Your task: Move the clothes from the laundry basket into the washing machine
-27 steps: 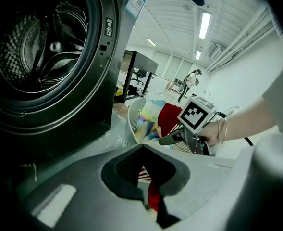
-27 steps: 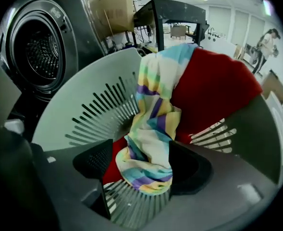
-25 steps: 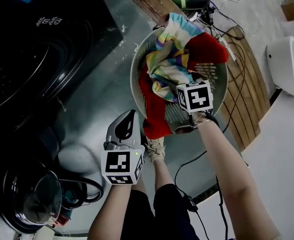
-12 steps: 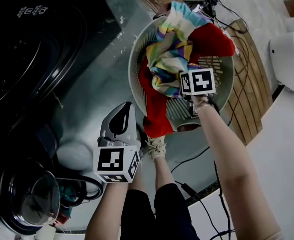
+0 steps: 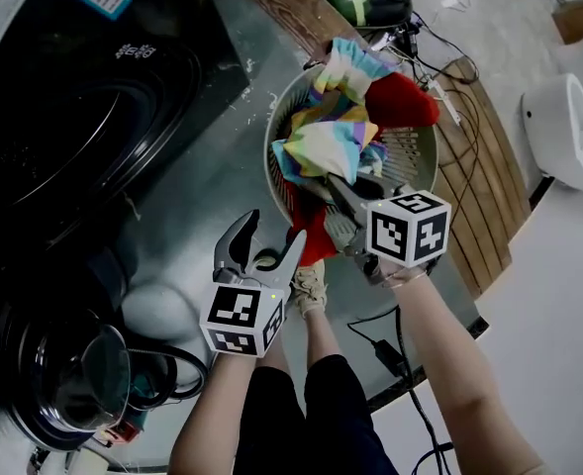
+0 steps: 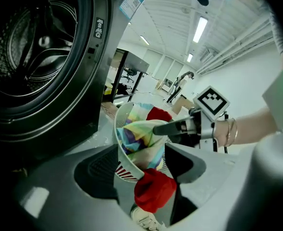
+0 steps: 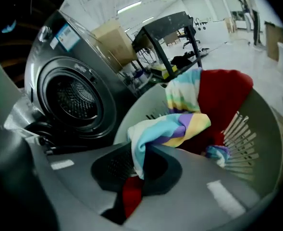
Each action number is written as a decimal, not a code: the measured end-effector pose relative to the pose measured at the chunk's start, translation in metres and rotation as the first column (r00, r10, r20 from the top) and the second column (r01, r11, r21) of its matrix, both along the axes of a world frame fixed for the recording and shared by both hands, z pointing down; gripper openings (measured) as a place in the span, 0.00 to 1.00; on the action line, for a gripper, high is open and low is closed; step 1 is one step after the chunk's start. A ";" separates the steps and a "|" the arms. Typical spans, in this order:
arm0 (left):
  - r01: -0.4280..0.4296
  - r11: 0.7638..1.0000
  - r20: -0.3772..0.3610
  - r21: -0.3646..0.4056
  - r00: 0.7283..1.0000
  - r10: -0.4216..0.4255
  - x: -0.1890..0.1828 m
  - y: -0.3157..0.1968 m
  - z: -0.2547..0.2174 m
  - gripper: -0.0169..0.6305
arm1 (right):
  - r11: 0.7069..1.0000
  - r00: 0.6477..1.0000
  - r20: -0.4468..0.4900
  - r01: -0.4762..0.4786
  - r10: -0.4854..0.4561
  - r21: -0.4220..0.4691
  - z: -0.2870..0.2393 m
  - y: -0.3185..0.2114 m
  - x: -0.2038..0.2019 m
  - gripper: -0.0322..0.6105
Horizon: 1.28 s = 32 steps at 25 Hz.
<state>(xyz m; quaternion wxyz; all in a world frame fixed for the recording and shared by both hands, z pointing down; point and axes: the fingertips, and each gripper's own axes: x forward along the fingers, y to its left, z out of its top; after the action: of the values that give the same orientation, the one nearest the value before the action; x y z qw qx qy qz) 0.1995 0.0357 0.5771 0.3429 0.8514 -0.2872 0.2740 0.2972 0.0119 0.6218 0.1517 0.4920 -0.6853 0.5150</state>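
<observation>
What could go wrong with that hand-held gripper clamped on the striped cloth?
The right hand-held gripper is shut on the striped cloth with some red garment seemingly pinched too; the red one drapes over the laundry basket rim and may drag out onto the floor or tip the basket. A cable lies by the person's shoe, a possible trip hazard.

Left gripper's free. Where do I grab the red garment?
Pinch the red garment's fold hanging over the laundry basket's near rim, coming low from outside the basket. It bulges clear of the wall there; higher up, the multicoloured cloth covers it.
</observation>
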 end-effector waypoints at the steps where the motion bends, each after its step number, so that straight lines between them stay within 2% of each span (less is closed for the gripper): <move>1: -0.015 1.000 -0.001 -0.001 1.000 0.015 0.001 0.000 -0.005 0.49 | 1.000 0.999 0.031 0.013 -0.014 0.019 -0.017 -0.001 -0.010 0.12; 3: -0.046 0.999 -0.007 0.017 0.999 0.046 0.003 -0.002 -0.019 0.55 | 0.996 0.995 0.068 0.067 -0.071 0.053 -0.051 -0.001 -0.032 0.12; 6: -0.099 0.991 -0.032 0.092 0.994 0.102 0.006 -0.011 -0.052 0.63 | 0.983 0.982 0.100 0.151 -0.161 0.102 -0.104 -0.001 -0.062 0.13; 10: -0.190 0.963 -0.050 0.193 0.978 0.203 0.001 -0.020 -0.096 0.65 | 0.964 0.958 0.162 0.209 -0.236 0.164 -0.172 -0.006 -0.096 0.13; 14: -0.169 0.960 -0.113 0.225 0.974 0.198 -0.008 -0.028 -0.135 0.65 | 0.950 0.941 0.196 0.238 -0.277 0.201 -0.223 -0.010 -0.118 0.13; 16: -0.166 0.953 -0.110 0.252 0.974 0.199 -0.015 -0.031 -0.148 0.54 | 0.945 0.930 0.224 0.243 -0.291 0.219 -0.241 -0.011 -0.130 0.13; 19: -0.139 0.947 -0.122 0.291 0.976 0.180 -0.029 -0.032 -0.167 0.21 | 0.933 0.920 0.233 0.253 -0.314 0.257 -0.257 -0.010 -0.151 0.13; 20: -0.121 0.946 -0.128 0.299 0.978 0.166 -0.035 -0.032 -0.172 0.15 | 0.926 0.920 0.224 0.257 -0.322 0.276 -0.260 -0.011 -0.157 0.13; 22: -0.059 0.950 -0.147 0.306 0.983 0.109 -0.051 -0.035 -0.178 0.12 | 0.912 0.917 0.210 0.266 -0.340 0.313 -0.265 -0.014 -0.166 0.15; 23: -0.014 0.953 -0.160 0.304 0.985 0.066 -0.061 -0.038 -0.180 0.12 | 0.904 0.913 0.206 0.276 -0.353 0.328 -0.267 -0.014 -0.171 0.17; 25: 0.082 0.954 -0.185 0.290 0.982 -0.029 -0.082 -0.043 -0.183 0.11 | 0.887 0.901 0.188 0.313 -0.390 0.340 -0.267 -0.010 -0.179 0.30; 27: 0.146 0.948 -0.196 0.284 0.976 -0.092 -0.104 -0.044 -0.189 0.11 | 0.865 0.897 0.132 0.355 -0.422 0.353 -0.266 -0.003 -0.183 0.38; 29: 0.178 0.940 -0.197 0.292 0.973 -0.123 -0.121 -0.047 -0.200 0.10 | 0.836 0.898 0.034 0.395 -0.439 0.382 -0.267 0.000 -0.179 0.42; 30: 0.198 0.935 -0.200 0.294 0.969 -0.142 -0.129 -0.049 -0.206 0.10 | 0.817 0.894 -0.029 0.423 -0.448 0.392 -0.264 0.000 -0.176 0.48; 32: 0.256 0.922 -0.220 0.290 0.956 -0.196 -0.144 -0.051 -0.211 0.10 | 0.774 0.862 -0.170 0.504 -0.478 0.383 -0.248 -0.002 -0.170 0.70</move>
<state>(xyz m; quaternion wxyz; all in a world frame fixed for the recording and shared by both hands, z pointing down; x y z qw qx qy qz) 0.0551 -0.0150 0.3663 0.2574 0.8780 -0.3905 0.1019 0.1276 0.0094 0.3738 0.1944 0.3327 -0.8778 0.2846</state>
